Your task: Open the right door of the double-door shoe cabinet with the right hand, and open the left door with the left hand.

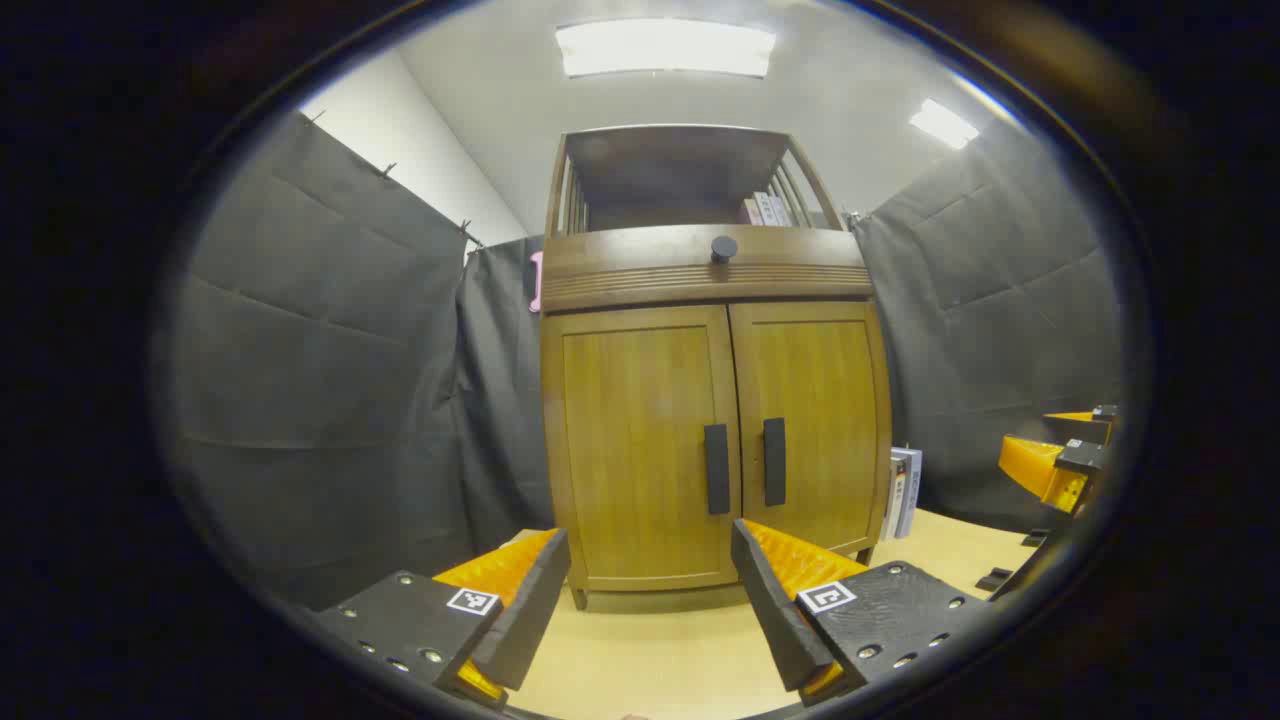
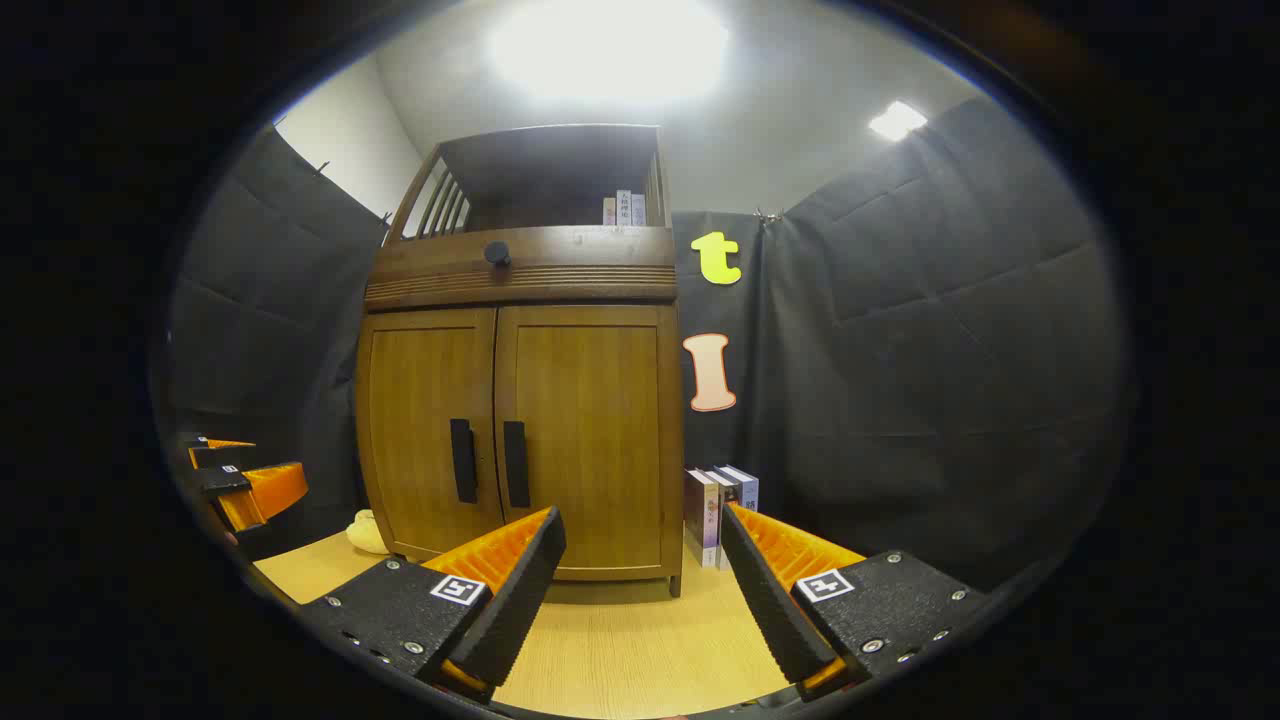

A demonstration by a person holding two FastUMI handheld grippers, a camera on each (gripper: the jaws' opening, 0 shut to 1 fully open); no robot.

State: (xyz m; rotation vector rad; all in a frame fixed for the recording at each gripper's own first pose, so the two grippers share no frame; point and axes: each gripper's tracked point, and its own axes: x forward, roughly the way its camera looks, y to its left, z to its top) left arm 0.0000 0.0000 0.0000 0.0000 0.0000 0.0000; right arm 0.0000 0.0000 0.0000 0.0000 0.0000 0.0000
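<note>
The shoe cabinet [image 1: 712, 440] stands on a pale wooden table [image 1: 640, 650] against the booth's dark cloth wall, and both of its doors are closed and flush. The right door [image 1: 812, 430] and the left door [image 1: 640, 445] meet at the middle, each with a dark vertical handle beside that seam: the right handle [image 1: 774, 461] and the left handle [image 1: 716, 468] sit close together, which probably means each gripper must come in near the cabinet's centre line. Above the doors runs a drawer front with a round knob [image 1: 723, 249], and above that an open shelf holding a few books.

In front of the cabinet, apart from it, the left gripper [image 1: 650, 600] is released, its fingers spread wide and empty, roughly framing the base of the doors. The right gripper [image 2: 640, 590] is likewise wide apart with nothing between its fingers, held off the cabinet's right front corner. Both look poised for an approach; neither door has been started.

Just to the right of the cabinet a small row of books [image 2: 720, 512] stands on the table; a pale yellow object [image 2: 366, 533] lies at the cabinet's left foot.
</note>
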